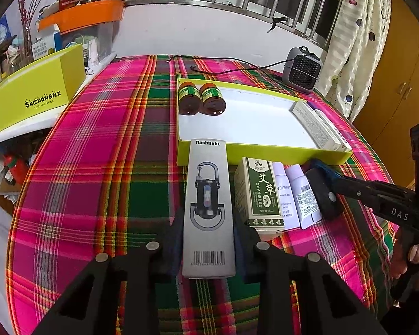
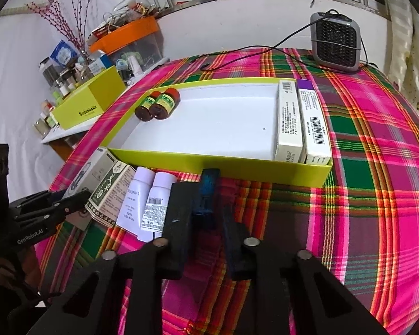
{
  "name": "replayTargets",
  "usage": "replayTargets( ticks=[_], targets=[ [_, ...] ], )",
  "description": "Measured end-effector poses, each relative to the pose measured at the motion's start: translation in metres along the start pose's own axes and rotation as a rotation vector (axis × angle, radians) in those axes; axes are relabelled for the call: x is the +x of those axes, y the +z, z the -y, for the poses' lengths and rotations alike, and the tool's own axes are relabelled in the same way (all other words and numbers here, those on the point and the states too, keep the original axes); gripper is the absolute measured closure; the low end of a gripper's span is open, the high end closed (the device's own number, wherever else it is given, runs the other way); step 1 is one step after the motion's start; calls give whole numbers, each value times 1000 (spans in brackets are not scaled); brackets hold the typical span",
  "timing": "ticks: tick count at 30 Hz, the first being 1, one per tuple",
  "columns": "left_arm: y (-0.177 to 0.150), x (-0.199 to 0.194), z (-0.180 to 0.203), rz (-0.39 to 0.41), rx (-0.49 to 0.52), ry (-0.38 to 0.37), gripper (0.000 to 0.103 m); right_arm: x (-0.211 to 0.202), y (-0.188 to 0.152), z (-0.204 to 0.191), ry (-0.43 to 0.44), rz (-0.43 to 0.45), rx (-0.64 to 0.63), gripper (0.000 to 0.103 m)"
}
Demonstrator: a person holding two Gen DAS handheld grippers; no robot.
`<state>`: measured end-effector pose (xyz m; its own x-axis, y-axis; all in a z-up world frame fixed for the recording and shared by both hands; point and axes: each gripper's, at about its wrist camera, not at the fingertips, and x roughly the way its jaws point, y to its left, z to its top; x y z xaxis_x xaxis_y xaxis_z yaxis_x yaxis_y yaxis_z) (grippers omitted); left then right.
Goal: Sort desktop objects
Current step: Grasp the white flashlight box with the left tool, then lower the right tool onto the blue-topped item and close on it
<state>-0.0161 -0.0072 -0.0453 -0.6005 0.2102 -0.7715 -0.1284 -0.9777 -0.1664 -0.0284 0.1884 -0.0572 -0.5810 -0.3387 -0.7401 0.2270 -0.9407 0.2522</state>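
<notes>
1. The desk [image 1: 103, 145] fills most of both views under a pink, green and yellow plaid cloth.
2. A shallow yellow-green tray [image 2: 237, 167] with a white floor lies at the centre of the right wrist view. Two brown bottles [image 2: 156, 107] lie in its upper-left corner; two long cartons [image 2: 301, 122] lie side by side along its right wall.
3. The grey flashlight box [image 1: 208, 209] lies at the lower centre of the left wrist view, just below the tray's near wall. The left claw [image 1: 208, 254] pinches its lower end, one pad on each long side.
4. A green herbal box [image 1: 261, 195] and two white tubes [image 1: 296, 195] lie just right of the flashlight box.
5. The right claw [image 2: 205, 223], lower centre of its own view, has its pads drawn in against a small dark blue object [image 2: 208, 192].
</notes>
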Motion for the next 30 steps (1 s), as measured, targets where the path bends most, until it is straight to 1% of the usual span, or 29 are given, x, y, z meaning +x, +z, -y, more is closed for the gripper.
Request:
replayTargets(
  ticks=[6, 14, 19, 25, 30],
  targets=[
    [-1, -1, -1, 3, -3, -1, 73, -9, -2, 0, -10, 3, -17, 87],
    [-2, -2, -1, 8, -5, -11, 73, -34, -9, 1, -49, -28, -47, 87],
    [-3, -1, -2, 11, -7, -21, 73, -47, -13, -6, -98, -106, -108, 87],
    [-3, 1, -3, 10, -12, -31, 73, -53, -18, -4, -118, -199, -150, 87],
    [-4, 1, -5, 9, -14, -31, 73, -42, -10, -3, -126, -228, -166, 87]
  ],
)
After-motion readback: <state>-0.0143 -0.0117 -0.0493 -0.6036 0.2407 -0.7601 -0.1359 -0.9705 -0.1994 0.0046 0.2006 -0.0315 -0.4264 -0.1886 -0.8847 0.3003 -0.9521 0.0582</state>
